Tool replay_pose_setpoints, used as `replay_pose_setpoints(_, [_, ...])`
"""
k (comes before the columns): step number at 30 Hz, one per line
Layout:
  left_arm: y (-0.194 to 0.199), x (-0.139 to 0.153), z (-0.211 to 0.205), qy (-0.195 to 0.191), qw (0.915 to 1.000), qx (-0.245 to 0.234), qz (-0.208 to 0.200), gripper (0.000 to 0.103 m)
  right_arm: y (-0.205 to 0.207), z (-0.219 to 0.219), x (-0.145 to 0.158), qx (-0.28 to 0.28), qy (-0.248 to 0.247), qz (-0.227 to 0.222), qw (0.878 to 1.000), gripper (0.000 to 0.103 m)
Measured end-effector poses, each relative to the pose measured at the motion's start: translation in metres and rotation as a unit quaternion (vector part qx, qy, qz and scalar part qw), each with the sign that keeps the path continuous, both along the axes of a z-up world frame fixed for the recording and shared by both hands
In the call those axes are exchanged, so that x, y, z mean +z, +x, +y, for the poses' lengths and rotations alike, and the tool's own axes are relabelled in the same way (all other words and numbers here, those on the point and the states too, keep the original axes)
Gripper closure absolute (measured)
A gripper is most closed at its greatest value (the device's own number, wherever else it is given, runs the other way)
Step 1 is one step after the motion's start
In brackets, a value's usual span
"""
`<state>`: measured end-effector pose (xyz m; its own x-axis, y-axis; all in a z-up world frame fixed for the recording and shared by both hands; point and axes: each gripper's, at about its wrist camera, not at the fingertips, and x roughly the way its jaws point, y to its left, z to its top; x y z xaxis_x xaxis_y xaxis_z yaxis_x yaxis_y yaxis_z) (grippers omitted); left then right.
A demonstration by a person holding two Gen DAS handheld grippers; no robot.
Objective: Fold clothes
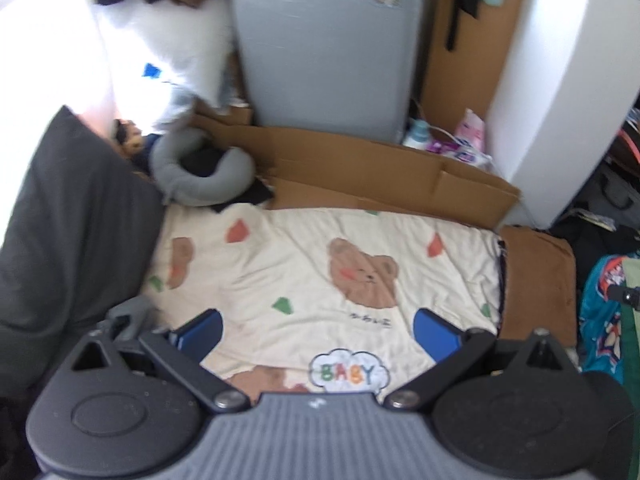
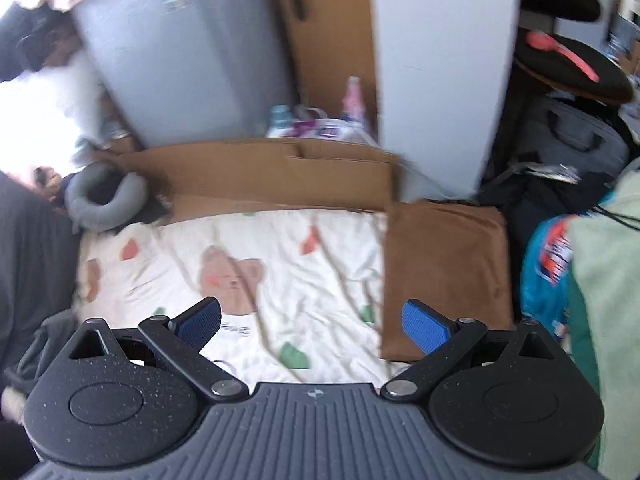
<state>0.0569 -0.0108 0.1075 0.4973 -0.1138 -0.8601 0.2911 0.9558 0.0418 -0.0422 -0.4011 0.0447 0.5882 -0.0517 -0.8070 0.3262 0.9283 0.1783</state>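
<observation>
We hold the left gripper (image 1: 318,330) and the right gripper (image 2: 311,325) above the bear-print sheet (image 1: 304,276), both with jaws spread wide and pinching nothing, likely because no garment is picked yet. The brown folded cloth (image 2: 444,268) lies flat along the sheet's right edge, seemingly set aside as done. Right of the sheet a pale green garment (image 2: 604,320) hangs close to our right gripper. Cardboard (image 1: 380,172) and a grey neck pillow (image 1: 200,176) crowd the sheet's far edge; a dark cushion (image 1: 68,216) borders its left.
</observation>
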Motion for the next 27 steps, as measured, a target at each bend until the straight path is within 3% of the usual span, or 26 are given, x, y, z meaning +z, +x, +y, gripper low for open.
replay_pose_setpoints(11, [-0.022, -0.031, 0.053, -0.017, 0.9972, 0.073, 0.005, 0.000, 0.025, 0.073, 0.001, 0.055, 0.000, 0.016, 0.998, 0.003])
replay_pose_setpoints(14, [-0.031, -0.042, 0.056, -0.038, 0.9954, 0.087, 0.011, 0.000, 0.027, 0.090, -0.003, 0.063, -0.006, 0.023, 0.998, 0.003])
replay_pose_setpoints(27, [-0.057, -0.096, 0.047, -0.036, 0.9863, 0.159, 0.024, 0.000, 0.032, 0.142, -0.024, 0.113, -0.036, 0.045, 0.992, 0.003])
